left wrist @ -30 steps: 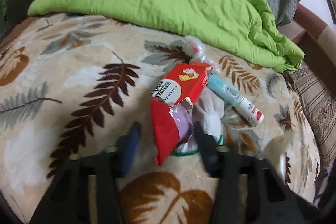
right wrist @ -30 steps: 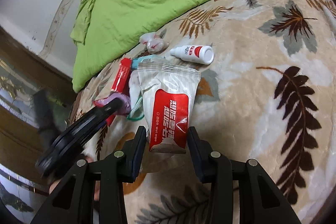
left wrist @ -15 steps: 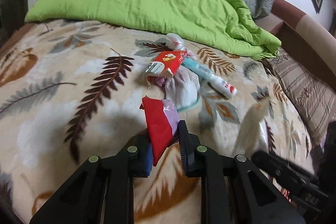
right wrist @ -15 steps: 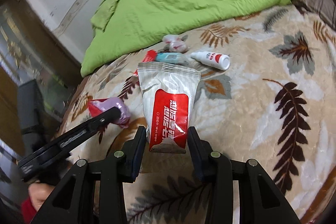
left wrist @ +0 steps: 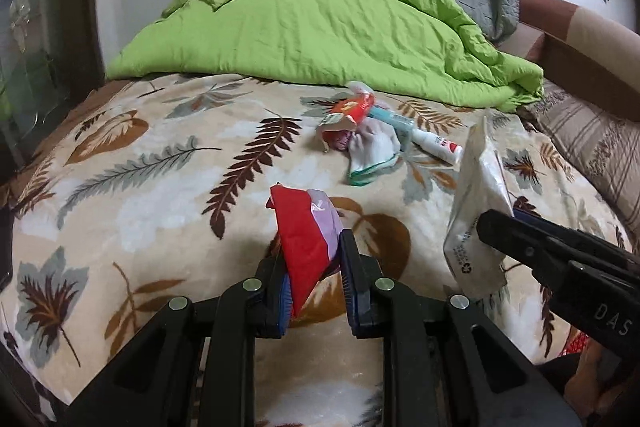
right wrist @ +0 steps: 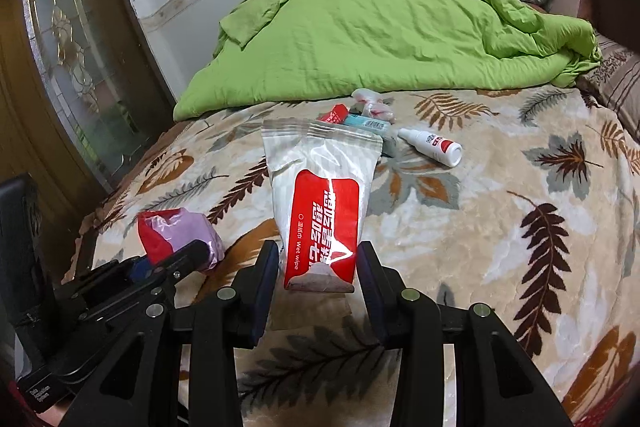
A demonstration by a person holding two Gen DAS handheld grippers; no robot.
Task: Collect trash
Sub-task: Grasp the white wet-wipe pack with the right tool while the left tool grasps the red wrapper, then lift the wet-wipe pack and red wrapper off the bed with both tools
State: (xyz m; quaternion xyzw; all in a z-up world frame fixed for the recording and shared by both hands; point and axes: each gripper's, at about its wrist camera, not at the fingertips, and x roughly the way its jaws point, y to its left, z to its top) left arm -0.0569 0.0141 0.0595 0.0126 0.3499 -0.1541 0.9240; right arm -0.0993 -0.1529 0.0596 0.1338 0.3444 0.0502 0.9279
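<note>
Hard to read: the lower end of the red-and-lilac wrapper (left wrist: 310, 239) disappears between the left gripper's (left wrist: 314, 291) fingers, and whatever is printed on it can't be made out. Bottom edge of the wet-wipe pack (right wrist: 320, 203) is likewise buried between the right gripper's (right wrist: 318, 291) fingers; from the left wrist view the pack (left wrist: 476, 211) shows only its pale back, partly behind the right gripper's (left wrist: 496, 227) black finger. Left jaws have just been closing and now sit nearly together, clenched on the wrapper, which sticks up and forward out of them, clear of the leaf-print blanket (left wrist: 140, 187). Right jaws stand moderately apart, pads pressed on both sides of the wet-wipe pack, pack upright and lifted. Left gripper (right wrist: 180, 259) is just left of the right one. Remaining pile well ahead of both tongs, near the green duvet (right wrist: 380, 35): red carton (left wrist: 348, 111), teal tube (left wrist: 390, 117), white spray bottle (right wrist: 432, 145), white cloth (left wrist: 374, 151), crumpled plastic (right wrist: 370, 103). Pile items overlap; exact contacts unclear.
</note>
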